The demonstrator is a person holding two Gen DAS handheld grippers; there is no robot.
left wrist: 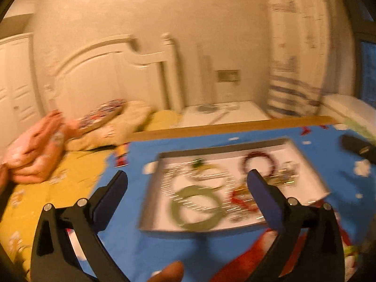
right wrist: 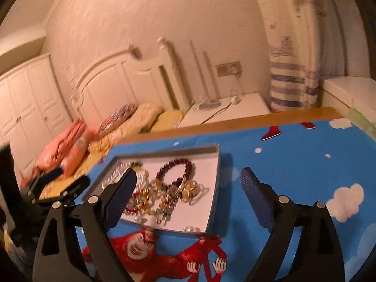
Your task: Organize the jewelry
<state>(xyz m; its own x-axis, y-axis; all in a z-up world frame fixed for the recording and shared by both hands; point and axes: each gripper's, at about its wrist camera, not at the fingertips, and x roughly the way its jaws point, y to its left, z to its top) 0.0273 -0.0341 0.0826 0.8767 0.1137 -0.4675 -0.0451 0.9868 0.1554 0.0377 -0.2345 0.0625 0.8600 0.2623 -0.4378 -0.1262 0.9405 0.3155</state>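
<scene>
While both of my grippers hang above the table, neither one has anything between its fingers. My left gripper (left wrist: 188,183) has its blue-padded jaws spread wide, and through the gap I look down on the shallow tray (left wrist: 150,192) holding the jewelry; that view is badly smeared by motion, so I can only make out a green bangle (left wrist: 196,213) near the front of the tray, a dark red bead bracelet (left wrist: 258,162) toward the back and a tangle of gold and red pieces beside my right-hand pad. A fingertip (left wrist: 169,272) shows at the bottom edge of that view.

My right gripper (right wrist: 188,183) is likewise wide apart and clamped on nothing. Its view is sharper: the tray (right wrist: 211,211) sits on a blue cartoon tablecloth (right wrist: 293,164) with clouds and a red monkey figure (right wrist: 145,249), and its left pad overlaps the tray's near left side. Inside lie the dark red bead bracelet (right wrist: 176,169), gold rings (right wrist: 188,189) just in front of it, a heap of mixed bead strands (right wrist: 152,199) and two small pearls (right wrist: 189,229) at the front rim. My left gripper (right wrist: 54,188) appears at the far left of this view, off the table's edge. Behind the table are a bed with pink bedding (right wrist: 63,150) and a white headboard (right wrist: 112,82).
</scene>
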